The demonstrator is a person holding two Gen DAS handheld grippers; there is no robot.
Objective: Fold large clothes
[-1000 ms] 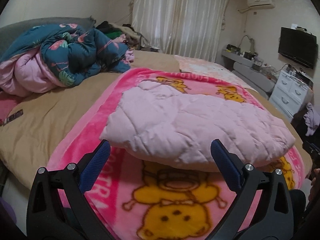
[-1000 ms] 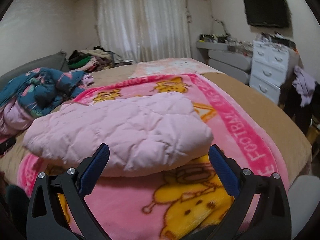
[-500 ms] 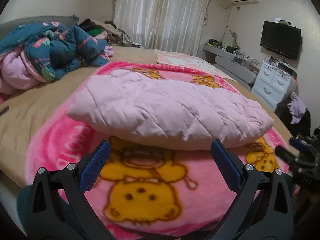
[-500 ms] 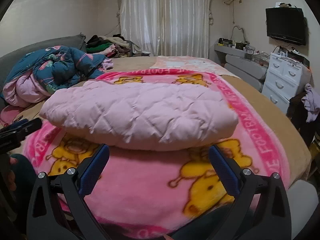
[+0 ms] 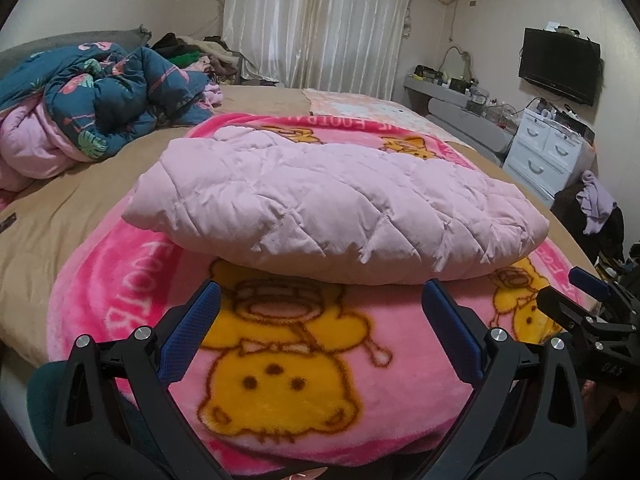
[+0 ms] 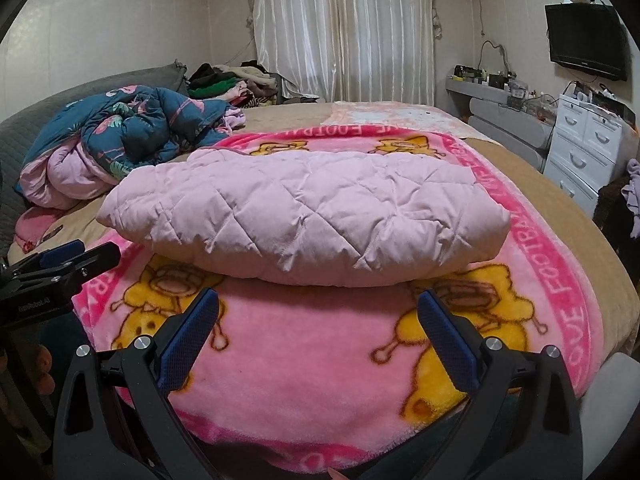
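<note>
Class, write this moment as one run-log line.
jacket: folded on blanket | left tool: open, empty | right tool: open, empty

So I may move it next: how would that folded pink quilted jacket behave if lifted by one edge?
The pink quilted jacket looks puffy, so it is probably light. It is soft cloth, so it would likely sag and its fold fall open. The fleece blanket beneath may cling a little.

Curtained window (image 6: 344, 28), white dresser (image 6: 588, 148)
</note>
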